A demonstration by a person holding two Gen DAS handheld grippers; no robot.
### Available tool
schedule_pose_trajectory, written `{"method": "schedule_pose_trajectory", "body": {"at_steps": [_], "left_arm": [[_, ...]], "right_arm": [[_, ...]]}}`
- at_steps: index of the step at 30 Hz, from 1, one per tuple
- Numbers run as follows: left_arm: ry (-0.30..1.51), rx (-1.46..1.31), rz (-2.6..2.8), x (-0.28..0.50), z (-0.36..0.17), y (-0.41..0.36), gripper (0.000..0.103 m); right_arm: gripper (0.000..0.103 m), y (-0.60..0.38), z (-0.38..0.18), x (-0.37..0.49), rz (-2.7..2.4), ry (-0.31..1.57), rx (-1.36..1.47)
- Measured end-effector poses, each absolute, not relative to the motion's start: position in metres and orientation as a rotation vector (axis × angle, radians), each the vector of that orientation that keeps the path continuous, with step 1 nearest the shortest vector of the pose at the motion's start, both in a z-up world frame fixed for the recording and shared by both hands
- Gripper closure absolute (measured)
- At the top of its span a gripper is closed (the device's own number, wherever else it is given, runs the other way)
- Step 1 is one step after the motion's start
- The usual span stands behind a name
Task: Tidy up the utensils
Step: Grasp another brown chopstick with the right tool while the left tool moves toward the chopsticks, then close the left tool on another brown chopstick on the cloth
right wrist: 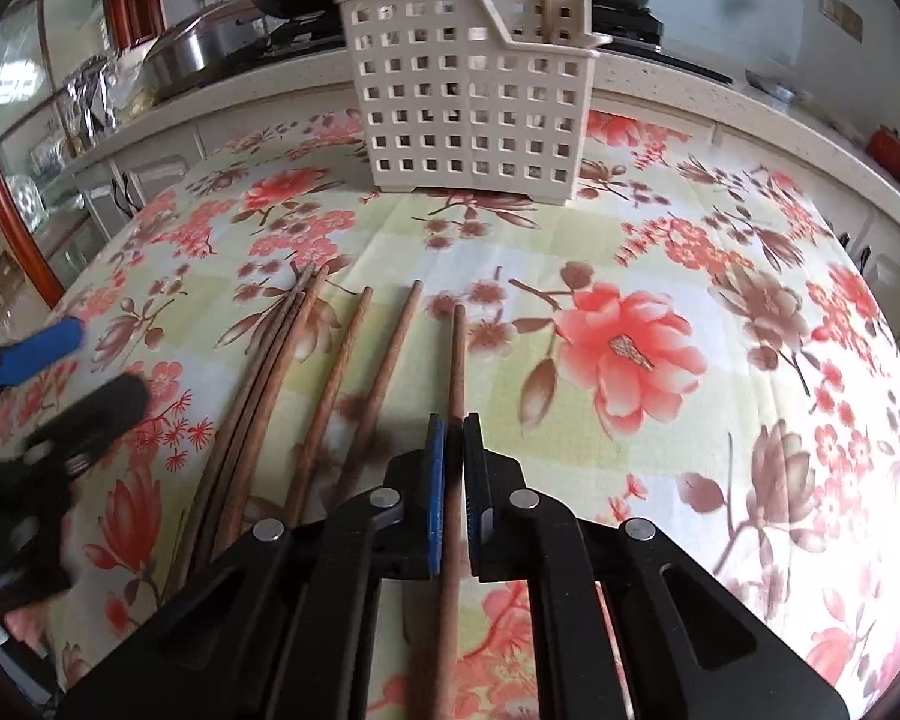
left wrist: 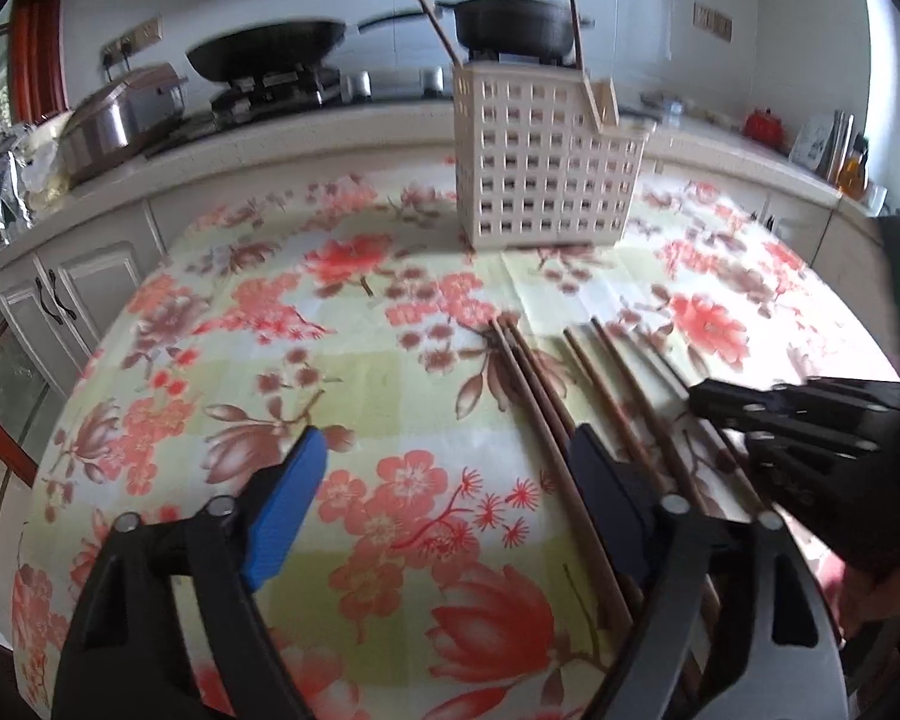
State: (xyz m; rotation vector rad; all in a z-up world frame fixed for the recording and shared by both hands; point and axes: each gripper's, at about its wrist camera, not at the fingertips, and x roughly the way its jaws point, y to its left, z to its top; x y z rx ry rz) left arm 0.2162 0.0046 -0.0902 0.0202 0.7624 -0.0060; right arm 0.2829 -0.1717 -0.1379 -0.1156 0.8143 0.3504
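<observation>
Several brown wooden chopsticks (right wrist: 282,372) lie on the floral tablecloth (right wrist: 660,276). A cream perforated utensil holder (right wrist: 468,96) stands at the far side with two chopsticks upright in it; it also shows in the left wrist view (left wrist: 546,162). My right gripper (right wrist: 455,426) is shut on one chopstick (right wrist: 457,354), the rightmost one. My left gripper (left wrist: 444,456) is open and empty, hovering left of the chopstick bundle (left wrist: 546,408). The right gripper (left wrist: 768,414) shows at the right edge of the left wrist view.
A kitchen counter (left wrist: 306,126) runs behind the table with a stove, a wok (left wrist: 264,48), a black pot (left wrist: 516,21) and a steel lidded pan (left wrist: 120,114). White cabinets (left wrist: 72,288) stand below it on the left.
</observation>
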Motion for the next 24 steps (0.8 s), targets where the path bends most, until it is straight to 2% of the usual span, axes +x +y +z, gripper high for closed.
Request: {"method": "schedule_pose_trajectory", "body": {"at_steps": [2, 5, 14, 15, 20, 24], "left_arm": [[0.803, 0.013, -0.013, 0.226, -0.096, 0.003, 0.028], [0.874, -0.001, -0.018, 0.242, -0.107, -0.001, 0.035], [0.899, -0.027, 0.035, 0.254, -0.114, 0.0, 0.038], [0.895, -0.02, 0.049, 0.256, -0.114, 0.0, 0.042], [0.889, -0.028, 0.026, 0.26, -0.112, -0.002, 0.049], [0.886, -0.013, 0.012, 0.266, -0.111, -0.008, 0.066]], "right_arm": [[0.097, -0.177, -0.137, 0.279, 0.36, 0.806, -0.103], [0.097, -0.184, -0.133, 0.274, 0.373, 0.793, -0.076], [0.097, -0.191, -0.13, 0.271, 0.408, 0.78, -0.039], [0.097, -0.191, -0.131, 0.272, 0.409, 0.781, -0.037], [0.097, -0.194, -0.134, 0.276, 0.409, 0.798, -0.018], [0.097, -0.192, -0.137, 0.28, 0.404, 0.816, -0.033]]}}
